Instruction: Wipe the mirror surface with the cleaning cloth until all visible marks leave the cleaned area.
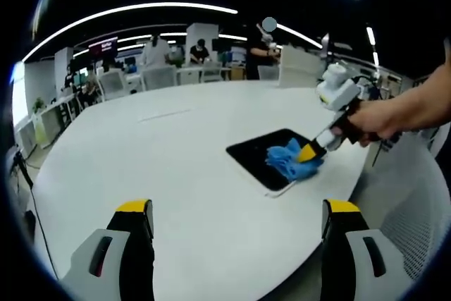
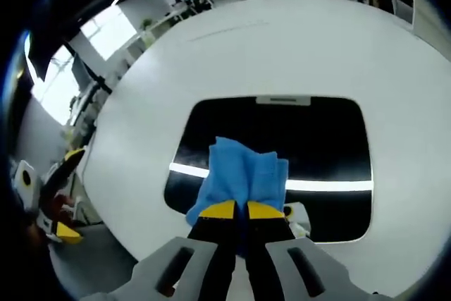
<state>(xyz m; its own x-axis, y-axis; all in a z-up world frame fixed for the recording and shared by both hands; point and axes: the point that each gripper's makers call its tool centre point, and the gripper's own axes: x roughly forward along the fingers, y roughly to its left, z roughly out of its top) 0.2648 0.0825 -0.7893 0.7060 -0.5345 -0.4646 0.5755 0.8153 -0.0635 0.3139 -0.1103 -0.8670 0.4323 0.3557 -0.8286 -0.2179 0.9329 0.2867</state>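
Note:
The mirror (image 1: 262, 153) lies flat on the white table (image 1: 155, 160), its dark glass reflecting a ceiling light strip (image 2: 331, 185). On its near right part sits the bunched blue cleaning cloth (image 1: 289, 163). My right gripper (image 1: 311, 151), held by a person's hand, comes in from the right and is shut on the cloth. From its own view the right gripper (image 2: 241, 211) pinches the blue cloth (image 2: 243, 170) against the mirror (image 2: 282, 132) near its front edge. My left gripper (image 1: 237, 209) hovers open over bare table, well short of the mirror, and also appears as the left gripper (image 2: 69, 192) at the table's edge.
The round white table (image 2: 394, 68) spreads wide around the mirror. A white mesh chair (image 1: 416, 202) stands by its right edge. Behind the table are desks, chairs (image 1: 158, 75) and several people (image 1: 199, 51).

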